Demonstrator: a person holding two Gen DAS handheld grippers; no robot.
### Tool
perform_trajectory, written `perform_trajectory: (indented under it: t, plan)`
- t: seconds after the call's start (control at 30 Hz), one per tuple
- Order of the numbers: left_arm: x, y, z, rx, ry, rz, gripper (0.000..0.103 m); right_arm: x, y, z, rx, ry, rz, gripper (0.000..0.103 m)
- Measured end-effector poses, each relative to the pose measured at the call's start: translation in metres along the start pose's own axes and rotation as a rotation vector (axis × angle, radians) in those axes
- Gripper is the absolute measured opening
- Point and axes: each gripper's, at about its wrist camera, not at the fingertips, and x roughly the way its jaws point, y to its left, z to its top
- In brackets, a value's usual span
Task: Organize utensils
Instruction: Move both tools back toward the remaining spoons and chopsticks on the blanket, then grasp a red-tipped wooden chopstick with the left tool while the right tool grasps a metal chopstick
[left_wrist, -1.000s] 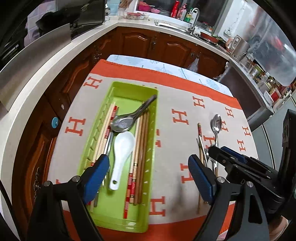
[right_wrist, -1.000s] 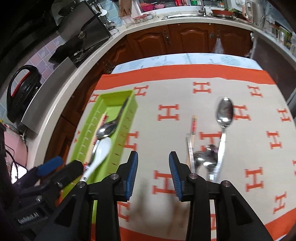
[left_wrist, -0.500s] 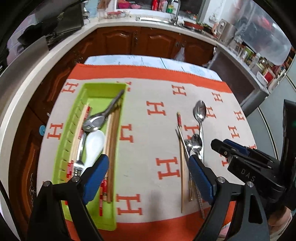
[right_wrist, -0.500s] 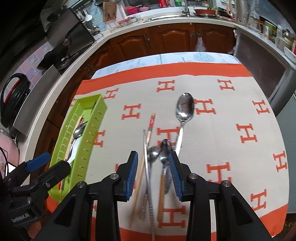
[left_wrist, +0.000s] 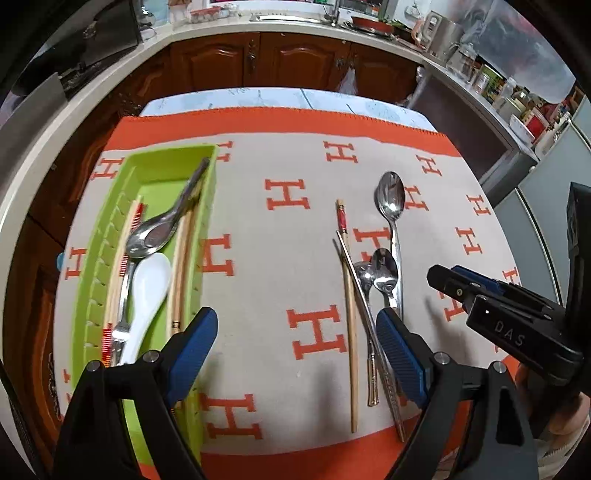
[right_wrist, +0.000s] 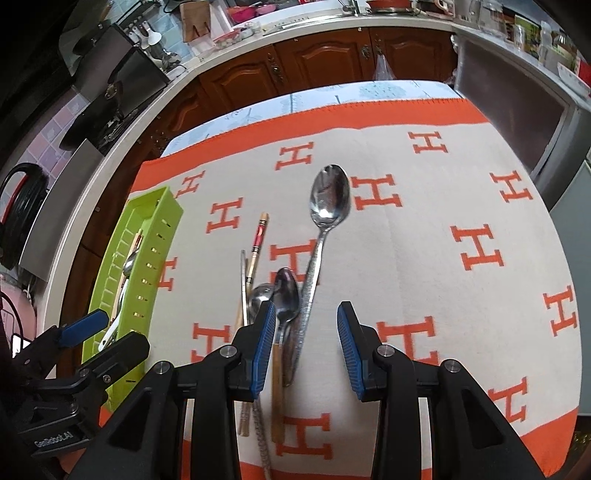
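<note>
Your left gripper (left_wrist: 295, 347) hangs over the table with its jaws spread wide, nothing between them but the cloth (left_wrist: 258, 280). Left of its left jaw, partly under it, sits the green tray (left_wrist: 110, 236). In the tray: a metal spoon (left_wrist: 155, 232) lying on top, a white spoon (left_wrist: 147, 291) just nearer you, a fork (left_wrist: 122, 325) and several chopsticks (left_wrist: 181, 258) along the length.

Between your left jaws and toward the right one, loose utensils lie on the cloth: a wooden chopstick (left_wrist: 351, 332), a thin metal chopstick (left_wrist: 369, 325) crossing it, two small spoons (left_wrist: 384, 273) side by side, and beyond them a long metal spoon (left_wrist: 391, 199) with its bowl pointing away from you.

Your right gripper (right_wrist: 306, 347) hovers above that same cluster, jaws partly parted and gripping nothing. Its left jaw covers the handles of the small spoons; the long spoon's handle runs into the gap, close to that left jaw. The right jaw has only bare cloth beside it.
</note>
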Motion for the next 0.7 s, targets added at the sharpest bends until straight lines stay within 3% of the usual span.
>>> perform_trajectory:
  t: [0.17,0.37,0.63,0.7]
  plan:
    - [0.013,-0.011,0.004,0.031,0.034,-0.052,0.084,0.01,-0.008,0.001,0.012,0.02,0.007,0.035]
    - [0.039,-0.028,-0.002,0.085,0.129,-0.107,0.059,0.017,-0.01,0.0,0.008,0.034,0.013,0.035]
    - [0.067,-0.039,-0.009,0.114,0.203,-0.054,0.036,0.021,-0.013,-0.002,0.008,0.046,0.023,0.035]
    - [0.074,-0.039,-0.01,0.116,0.221,-0.033,0.034,0.021,-0.013,-0.003,0.007,0.045,0.025,0.035]
